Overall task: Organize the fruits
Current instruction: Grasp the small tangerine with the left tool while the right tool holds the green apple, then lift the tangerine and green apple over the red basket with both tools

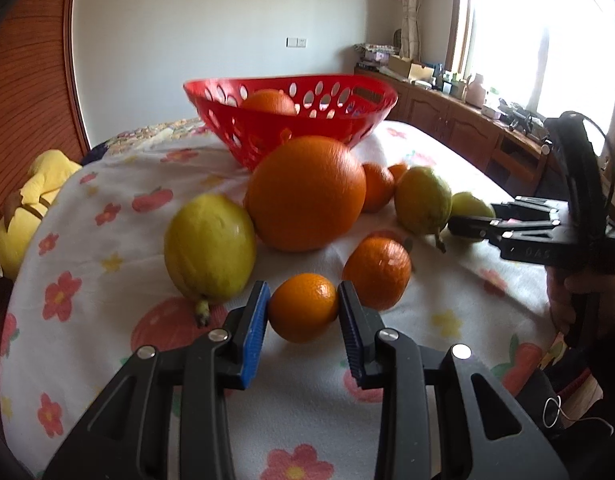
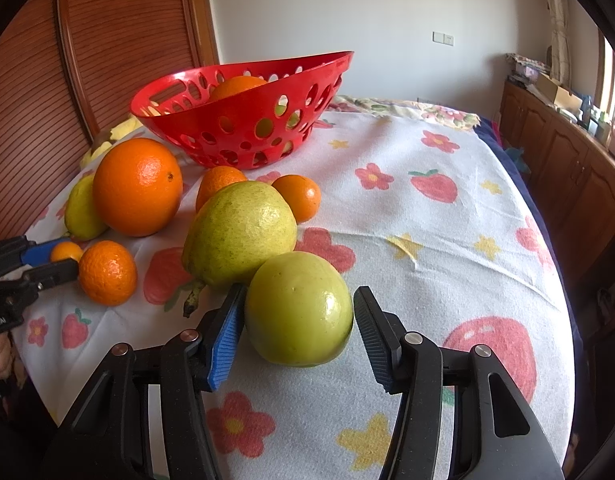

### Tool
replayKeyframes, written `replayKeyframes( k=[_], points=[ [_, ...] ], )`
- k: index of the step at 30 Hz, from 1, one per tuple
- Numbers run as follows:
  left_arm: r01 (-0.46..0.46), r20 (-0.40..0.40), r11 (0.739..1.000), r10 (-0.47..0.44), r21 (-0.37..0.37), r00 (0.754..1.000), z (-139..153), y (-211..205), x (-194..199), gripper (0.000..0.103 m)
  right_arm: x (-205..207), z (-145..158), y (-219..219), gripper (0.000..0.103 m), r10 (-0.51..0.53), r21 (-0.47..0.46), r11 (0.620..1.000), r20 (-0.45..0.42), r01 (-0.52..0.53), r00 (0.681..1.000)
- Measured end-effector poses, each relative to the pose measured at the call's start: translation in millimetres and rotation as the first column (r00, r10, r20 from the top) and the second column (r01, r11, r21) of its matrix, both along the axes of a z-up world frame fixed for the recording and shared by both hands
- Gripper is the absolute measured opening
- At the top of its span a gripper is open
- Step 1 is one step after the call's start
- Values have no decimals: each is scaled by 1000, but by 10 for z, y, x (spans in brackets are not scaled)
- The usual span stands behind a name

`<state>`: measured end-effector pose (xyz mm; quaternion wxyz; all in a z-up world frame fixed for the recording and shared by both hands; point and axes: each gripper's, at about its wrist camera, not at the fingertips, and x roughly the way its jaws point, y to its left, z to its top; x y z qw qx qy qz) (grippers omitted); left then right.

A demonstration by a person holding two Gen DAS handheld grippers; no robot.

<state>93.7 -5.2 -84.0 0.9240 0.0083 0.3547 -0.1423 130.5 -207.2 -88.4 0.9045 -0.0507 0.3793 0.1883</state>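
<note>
Several oranges, tangerines and yellow-green fruits lie on a floral cloth (image 2: pixel 427 240) in front of a red perforated basket (image 1: pixel 267 136) that holds an orange (image 1: pixel 269 102). My left gripper (image 1: pixel 304 286) is shut on a small tangerine (image 1: pixel 303 306), which rests on the cloth with both pads against its sides. A second tangerine (image 1: pixel 377 272) lies just right of it and a big orange (image 1: pixel 305 194) behind it. My right gripper (image 2: pixel 301 290) stands open around a round green fruit (image 2: pixel 299 308) on the cloth, its pads close to both sides. A larger yellow-green fruit (image 2: pixel 241 232) touches the green one from behind.
A yellow fruit (image 1: pixel 209 248) lies left of the big orange. A yellow plush toy (image 1: pixel 31 208) sits at the cloth's left edge by a wooden headboard (image 1: pixel 27 80). Wooden cabinets (image 1: pixel 447 120) run under the window on the right. A hand (image 1: pixel 563 304) holds the right gripper.
</note>
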Motion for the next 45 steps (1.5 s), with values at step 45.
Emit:
replayKeyframes(
  k=[45],
  points=[
    [21, 130, 998, -28, 57, 991, 829, -166, 1019, 33, 74, 868, 89, 51, 44, 3, 999, 198, -46, 979]
  ],
)
